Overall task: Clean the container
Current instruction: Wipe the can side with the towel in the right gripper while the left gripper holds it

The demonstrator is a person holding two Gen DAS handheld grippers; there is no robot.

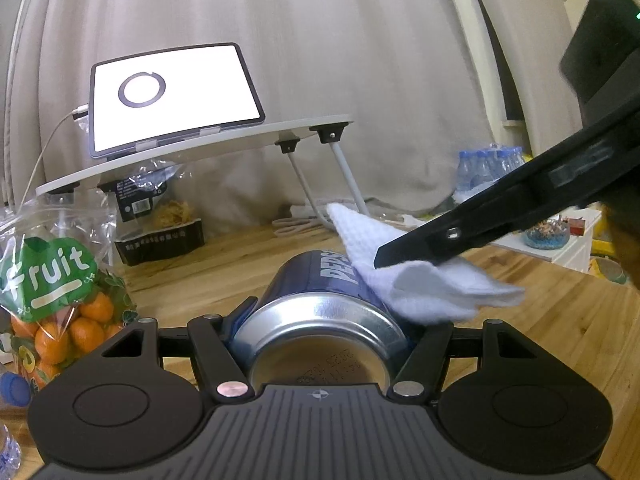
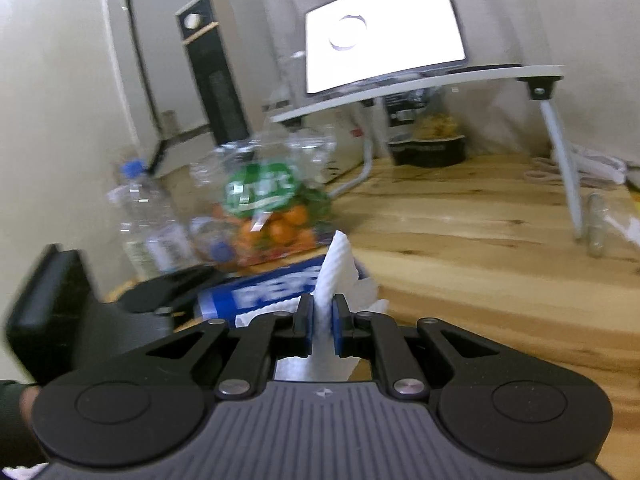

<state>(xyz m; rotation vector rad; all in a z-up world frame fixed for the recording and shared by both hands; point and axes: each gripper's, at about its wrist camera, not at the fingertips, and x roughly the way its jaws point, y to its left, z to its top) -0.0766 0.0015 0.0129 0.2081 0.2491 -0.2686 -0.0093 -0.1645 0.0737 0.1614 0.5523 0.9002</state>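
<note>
Fruit bag [image 1: 60, 292] is seen at the left on the wooden counter [image 1: 540, 320]. At centre, a blue can [image 1: 320, 312] is clamped lying on its side in the left gripper's [image 1: 320, 328] jaws. A white cloth [image 1: 416, 280], pinched in the right gripper's [image 2: 322, 320] closed jaws, is laid against the can's right flank.

A: Can [image 1: 320, 300]?
B: Blue with white lettering, bare silver base.
A: Cloth [image 1: 420, 284]?
B: White, waffle-textured.
A: Bench [image 1: 540, 320]?
B: Light wood grain.
A: Fruit bag [image 1: 52, 280], lower left?
B: Green label, orange fruit.
</note>
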